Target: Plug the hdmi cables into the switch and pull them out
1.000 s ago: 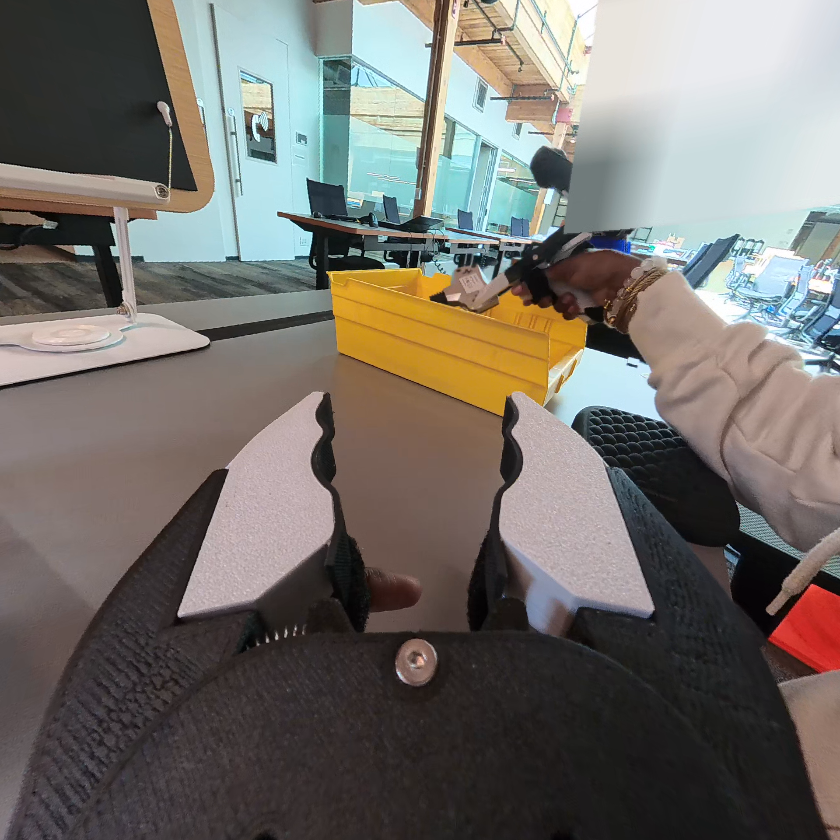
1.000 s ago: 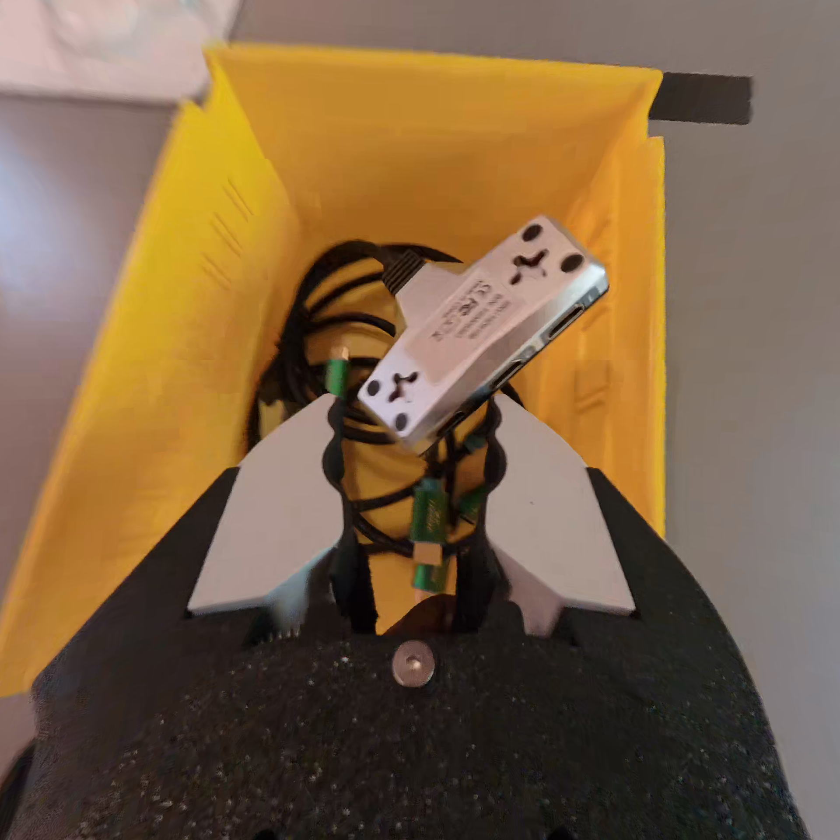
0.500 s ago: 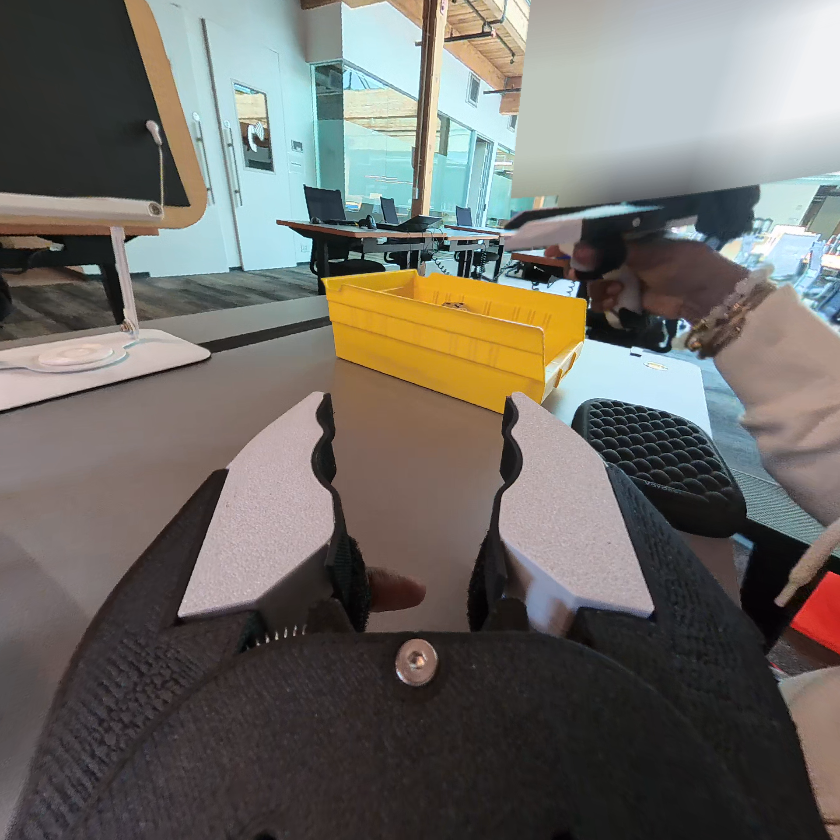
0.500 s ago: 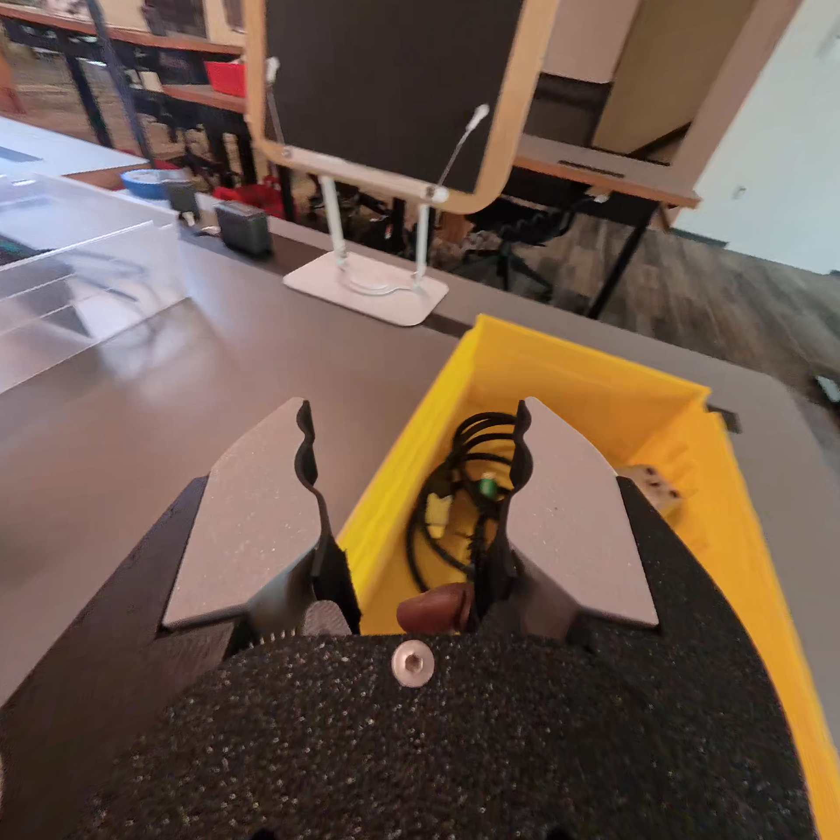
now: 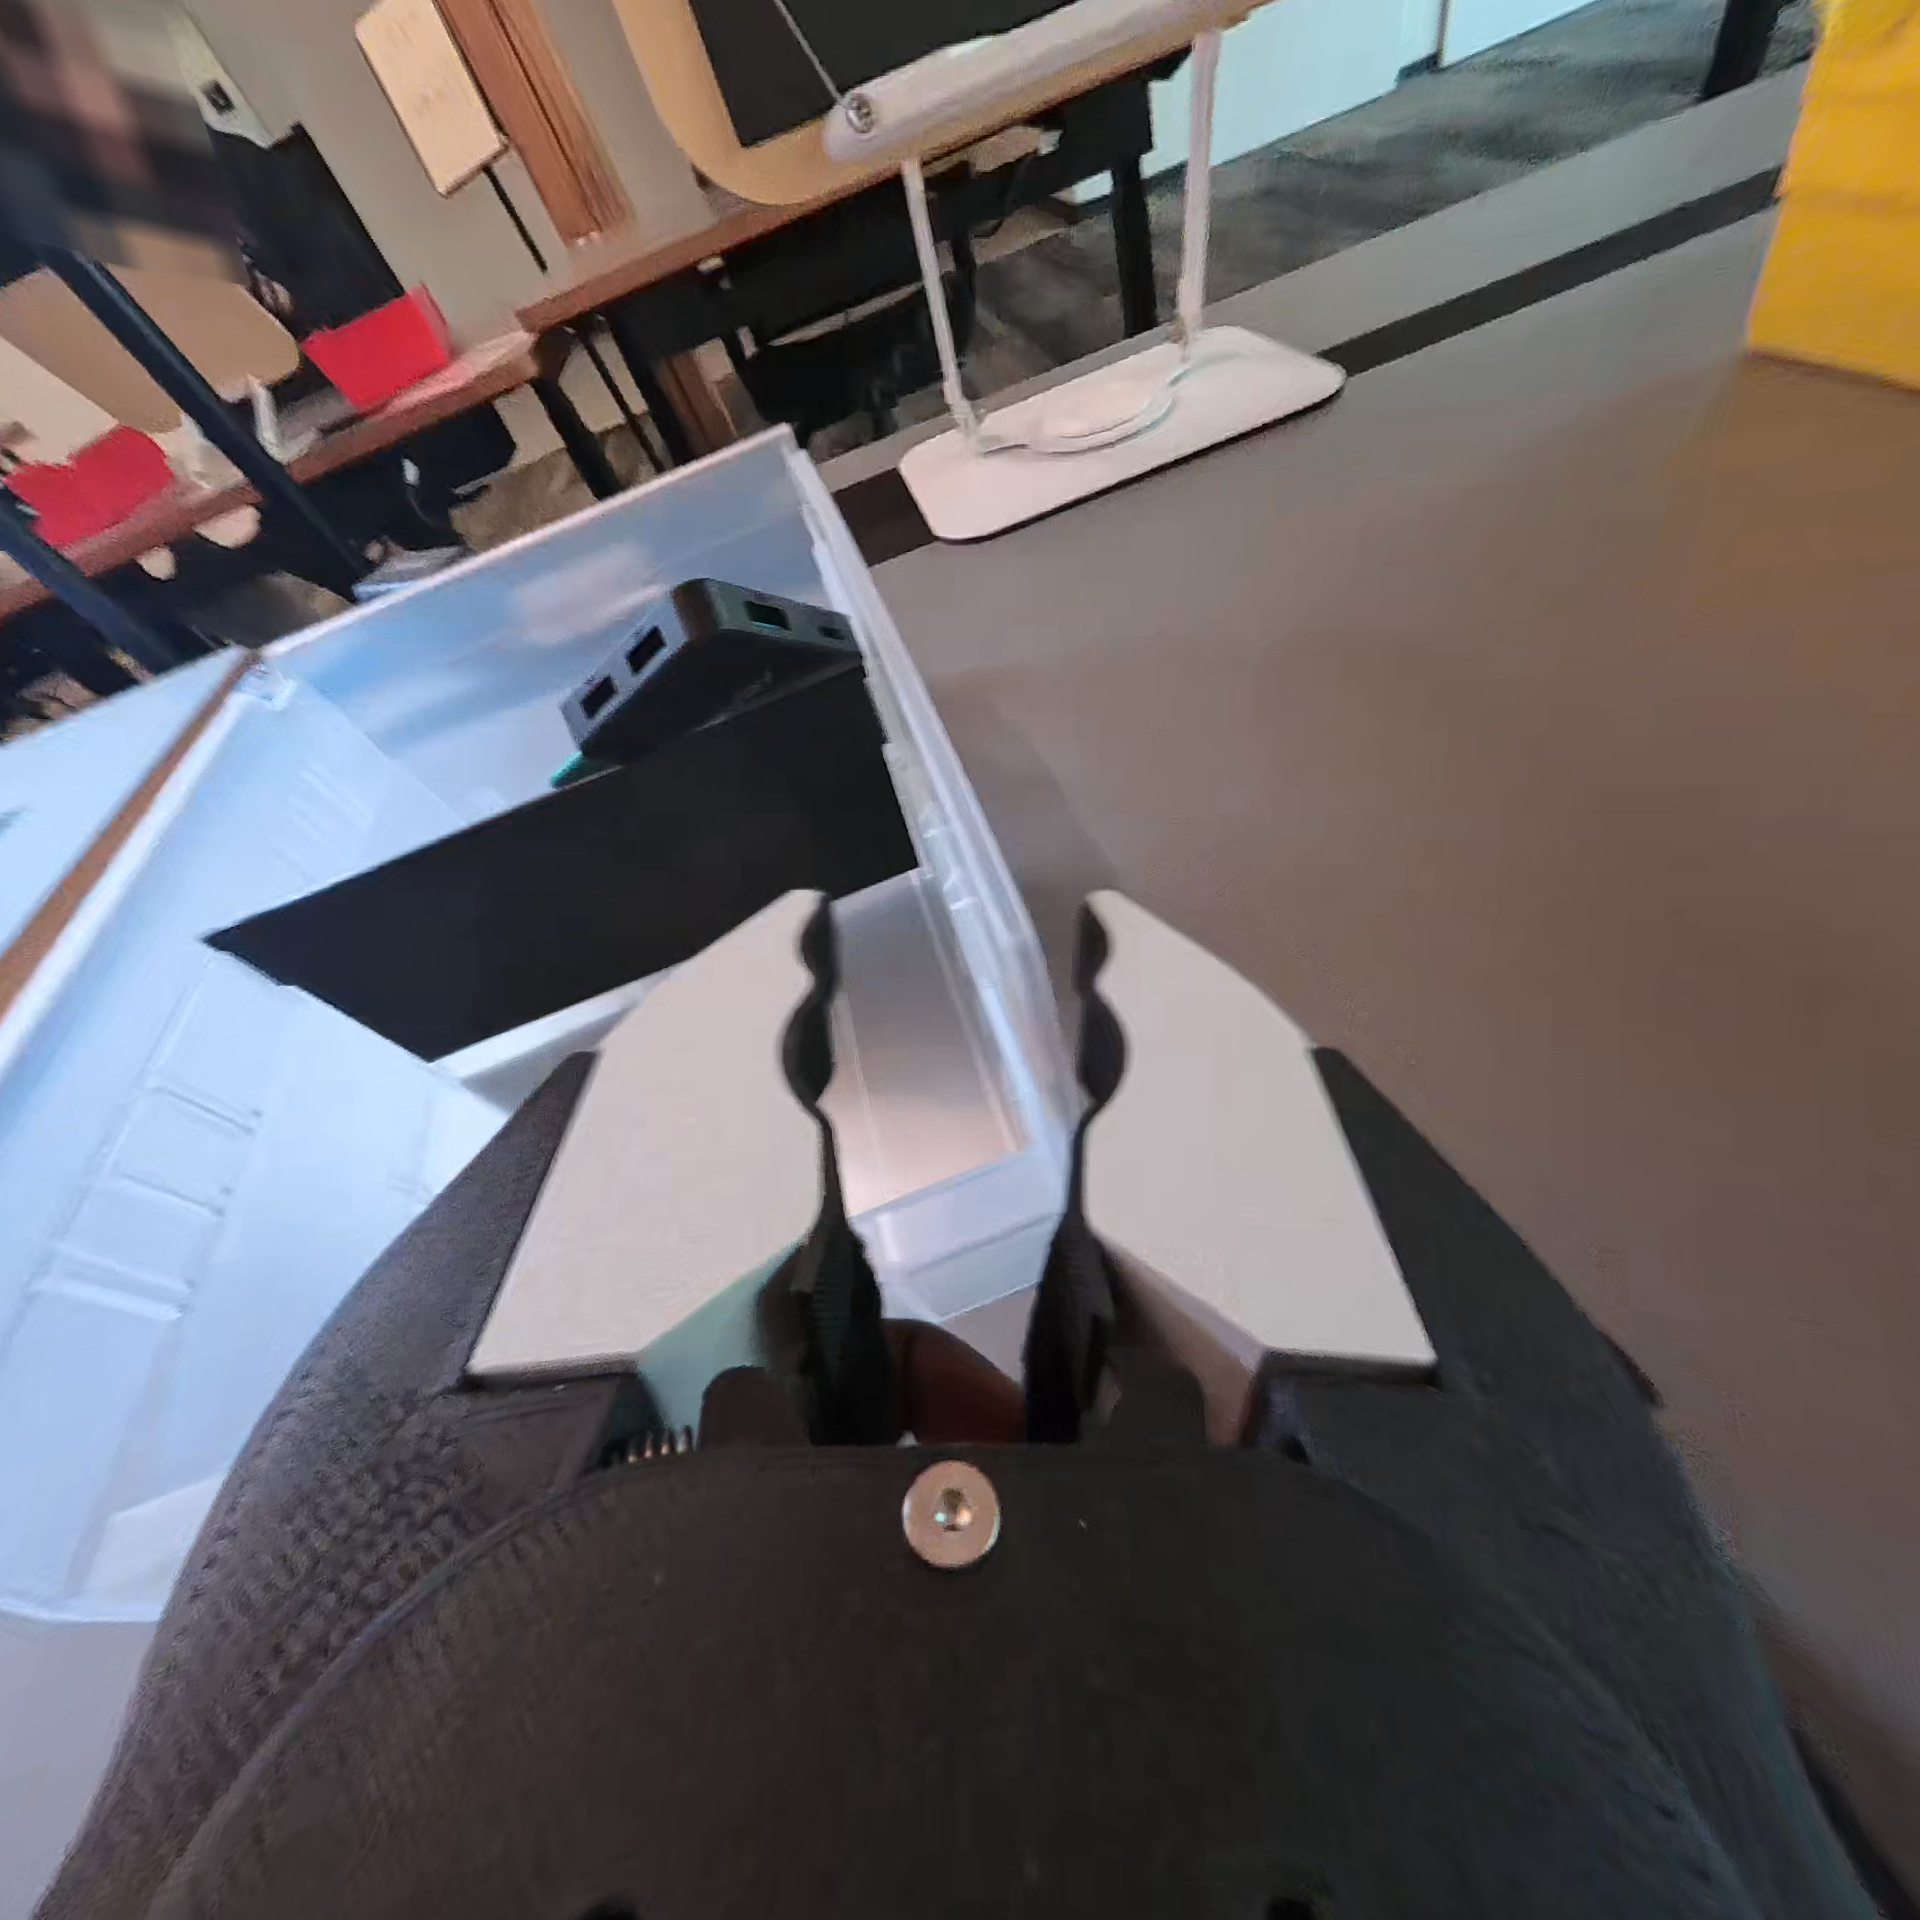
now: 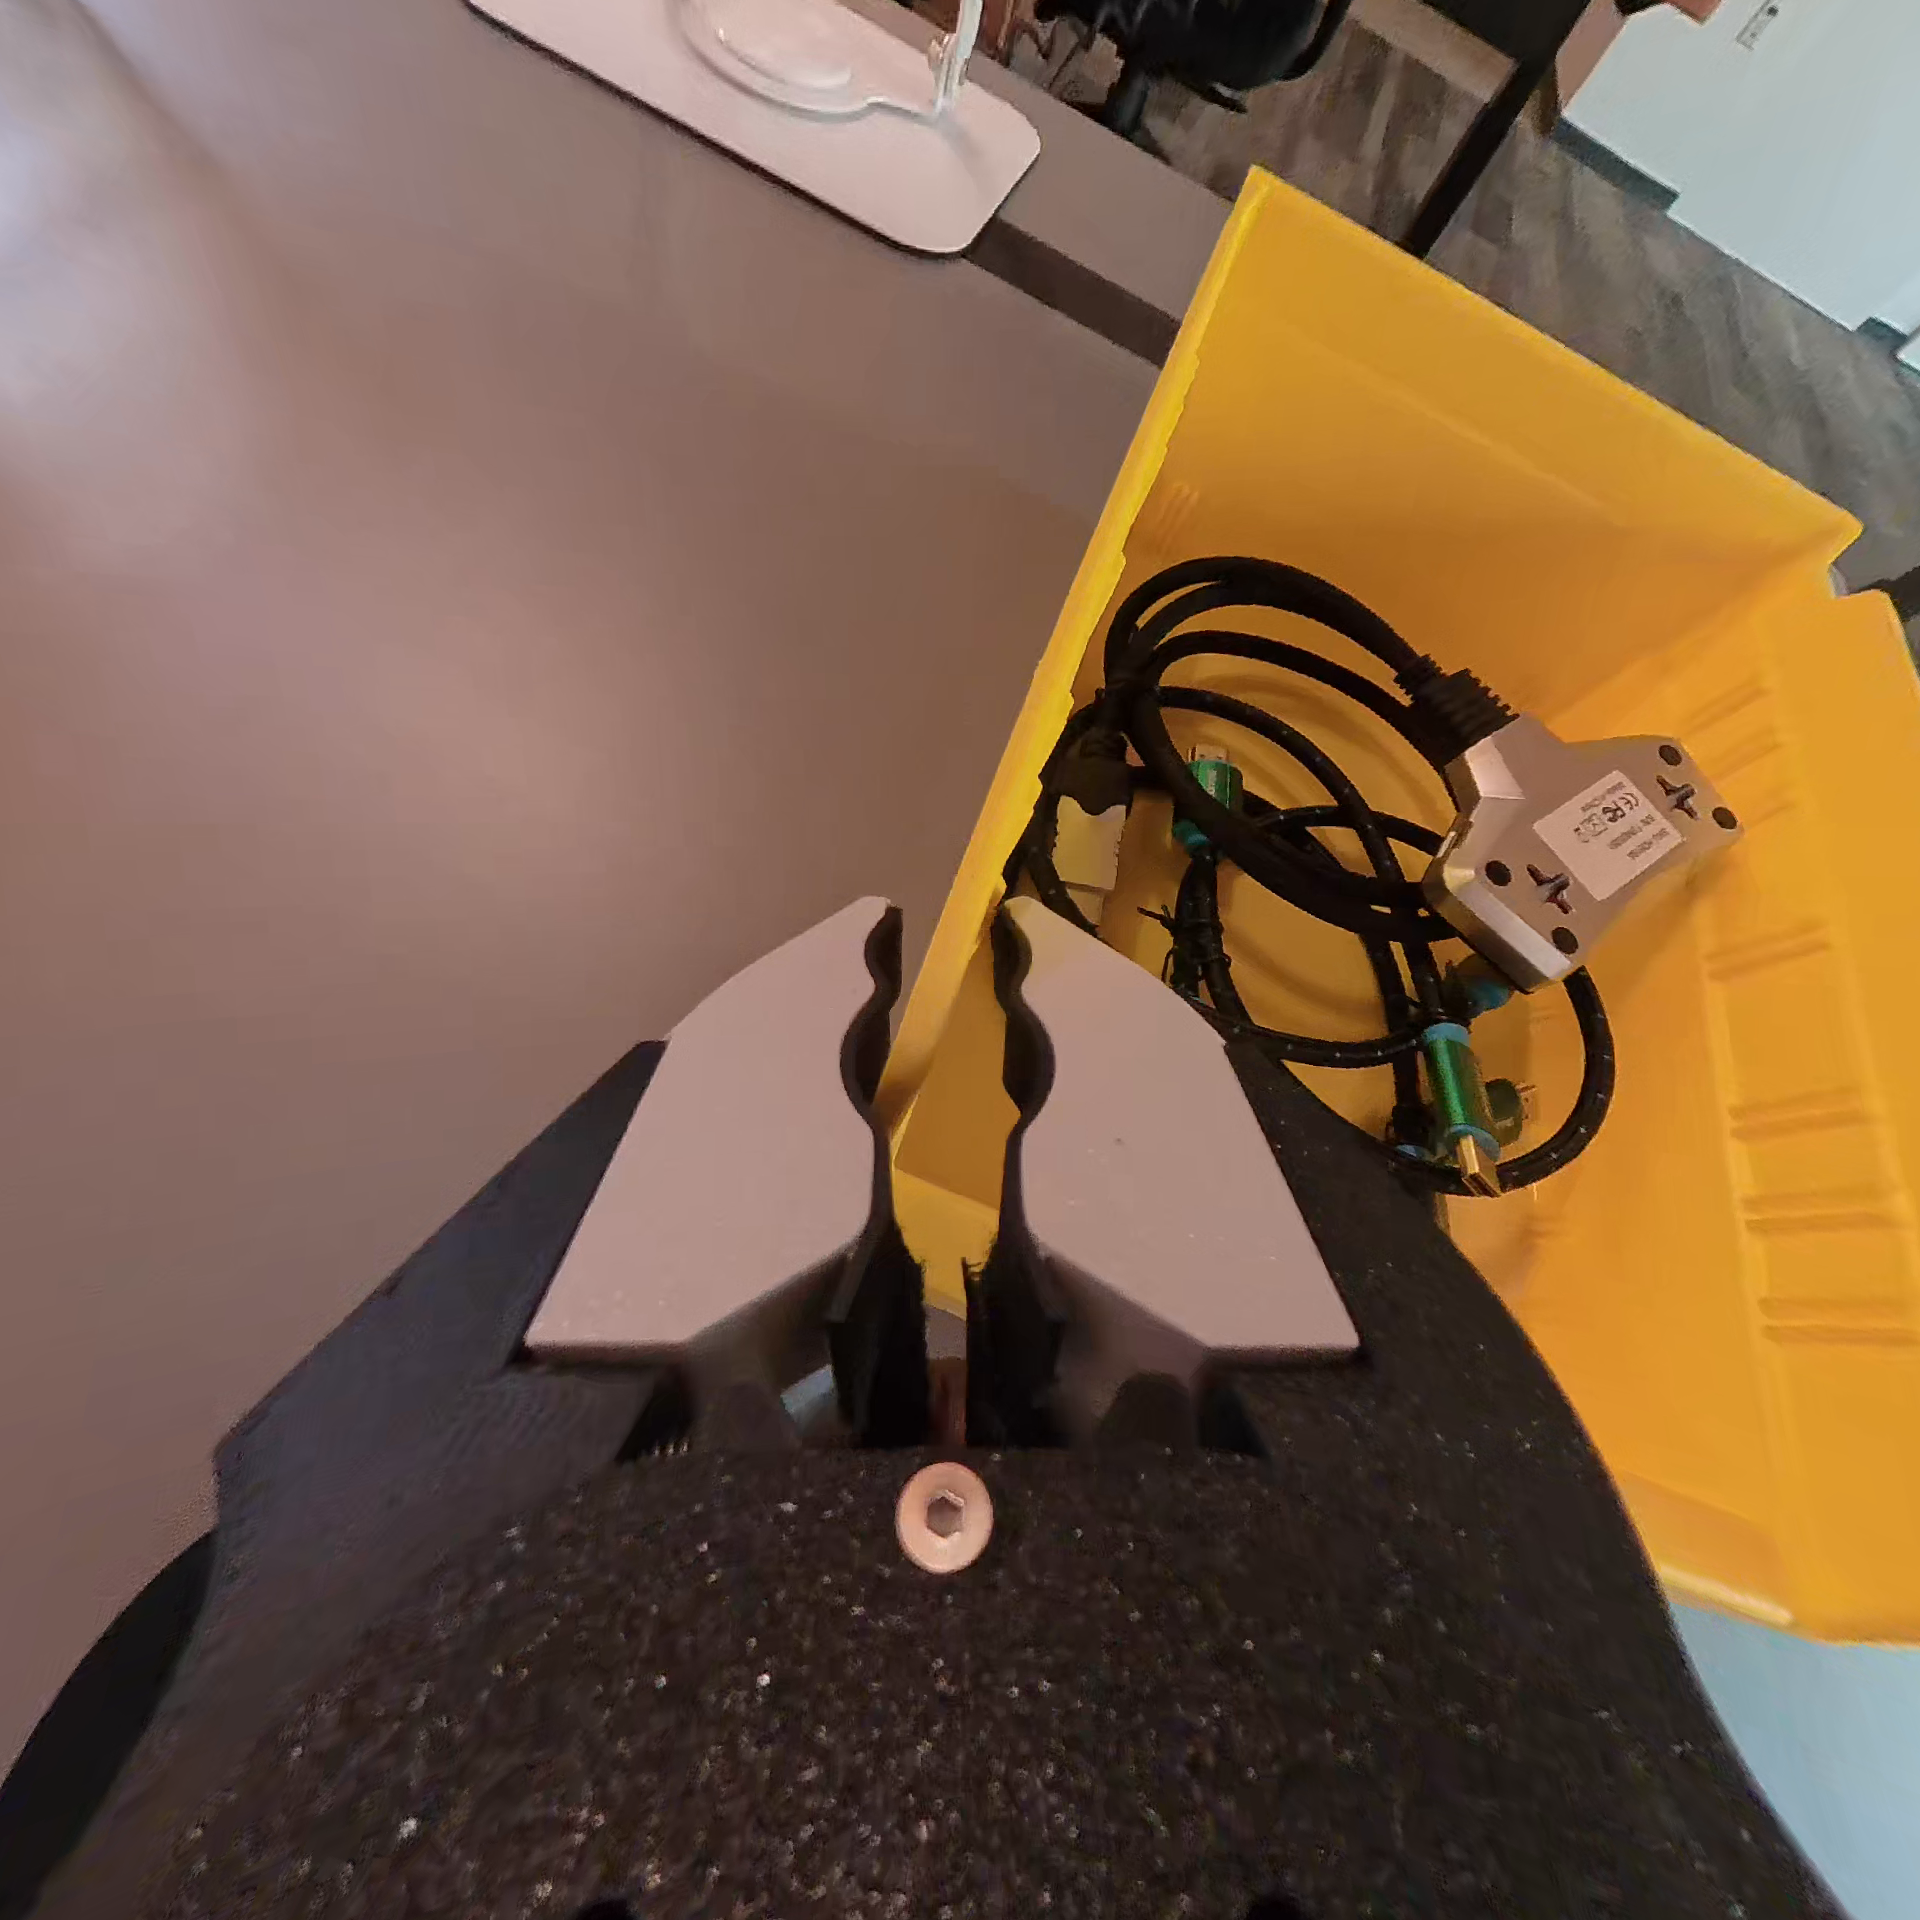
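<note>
Two containers sit on the smooth dark grey table point(image 6: 468, 571). One is a yellow plastic bin point(image 6: 1403, 499) with ribbed walls; the other is a clear plastic box point(image 5: 935, 831), thin-walled and glossy.

Inside the yellow bin lies a loose coil of black braided hdmi cables point(image 6: 1247, 748), their plugs in green metal shells with gold tips; one such plug point(image 6: 1455, 1091) lies at the near side of the coil. On top of the coil, toward the bin's far right, rests the switch point(image 6: 1579, 842), a flat silver metal block with bevelled corners, a white label and a thick black cable leaving its end.

Inside the clear box a flat black panel point(image 5: 582, 894) lies tilted, and a small black device point(image 5: 707, 665) with a row of ports in its face rests at the panel's far end.

Beyond both stands a white flat base point(image 5: 1122, 436) with thin upright legs.

Left gripper point(image 5: 951, 925) hovers over the clear box's near right wall, its grey textured fingers spread and empty. Right gripper point(image 6: 945, 920) straddles the yellow bin's left wall, its jaws close together with a narrow gap; whether they pinch the wall I cannot tell.
</note>
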